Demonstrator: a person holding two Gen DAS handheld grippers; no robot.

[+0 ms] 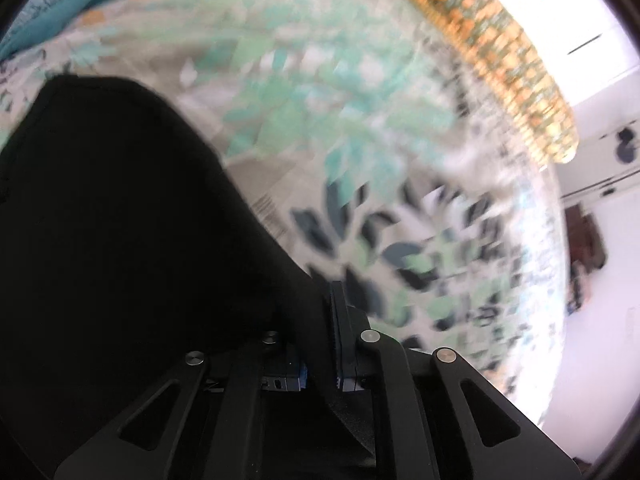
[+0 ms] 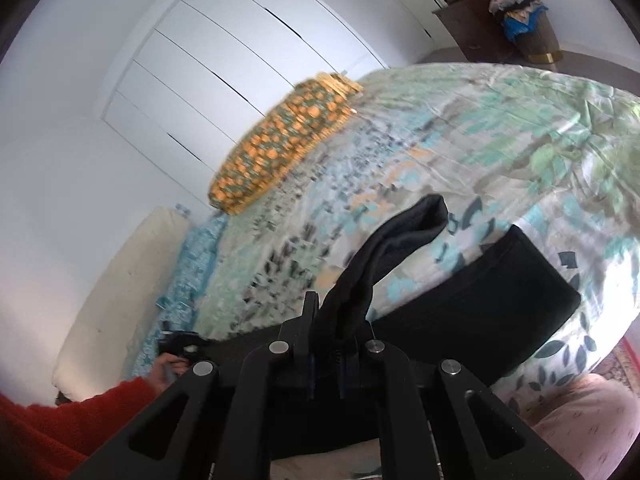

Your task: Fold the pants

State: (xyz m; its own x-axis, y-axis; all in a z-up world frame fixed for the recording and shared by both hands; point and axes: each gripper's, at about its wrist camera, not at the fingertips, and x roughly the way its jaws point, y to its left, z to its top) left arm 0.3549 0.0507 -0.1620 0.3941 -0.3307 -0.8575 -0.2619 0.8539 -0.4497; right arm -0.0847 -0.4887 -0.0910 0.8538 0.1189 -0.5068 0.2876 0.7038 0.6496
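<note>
Black pants (image 2: pixel 460 300), lifted partly off the bed (image 2: pixel 520 140) (leaf-print cover): one end is pinched in the left gripper (image 1: pixel 324 320), another in the right gripper (image 2: pixel 340 328), both clamped on cloth; the fold is judged begun, not yet laid flat.

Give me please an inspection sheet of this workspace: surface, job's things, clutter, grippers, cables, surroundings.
Surface: bed with leaf-print sheet, wrinkled.
Job's things: black pants, partly lifted, one part lying on the sheet.
Clutter: orange patterned cushion at the bed's edge.
Grippers: left gripper shut on the pants; right gripper shut on a bunched end.
Cables: nothing seen.
Surroundings: white wardrobe doors; laundry basket by a dark cabinet.
</note>
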